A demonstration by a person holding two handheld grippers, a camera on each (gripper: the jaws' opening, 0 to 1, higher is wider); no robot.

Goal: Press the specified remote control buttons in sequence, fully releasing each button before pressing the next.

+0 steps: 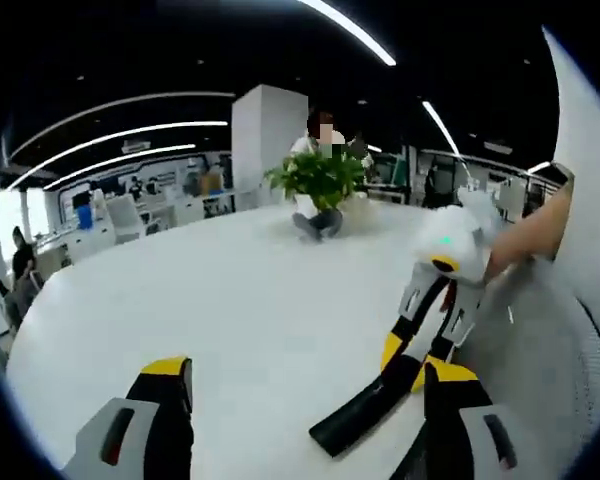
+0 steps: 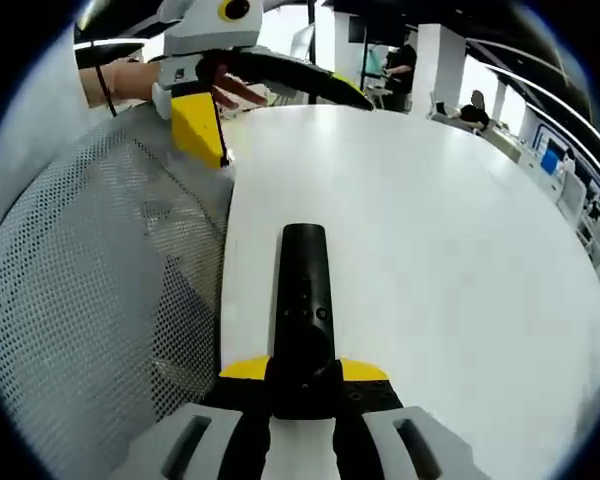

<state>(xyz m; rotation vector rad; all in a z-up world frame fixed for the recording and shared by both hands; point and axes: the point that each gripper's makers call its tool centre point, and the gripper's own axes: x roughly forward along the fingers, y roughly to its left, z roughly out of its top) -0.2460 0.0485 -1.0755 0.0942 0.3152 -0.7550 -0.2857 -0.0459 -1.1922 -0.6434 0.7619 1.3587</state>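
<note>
- In the right gripper view, the right tongs (image 2: 302, 385) are pinching the near end of a black remote control (image 2: 304, 310), their yellow-tipped jaws pressing against its two sides.
- The remote is stretching forward from the jaws over the white worktop (image 2: 430, 230), with small buttons showing on its upper face; whether its far end is touching the surface cannot be told.
- In the left gripper view, the same remote (image 1: 365, 410) is appearing as a dark bar slanting down toward the worktop (image 1: 240, 300), gripped by the right tongs (image 1: 412, 352) coming in from the right.
- The left tongs (image 1: 305, 395) are standing spread wide, one jaw at each side of the lower edge, with nothing between them.
- In the right gripper view, the left tongs (image 2: 205, 125) are hanging at the upper left, above the worktop edge.
- A potted plant (image 1: 320, 180) is sitting at the far side of the worktop, with a person (image 1: 320, 145) behind it.
- A grey mesh surface (image 2: 100, 280) is lying beside the worktop edge.
</note>
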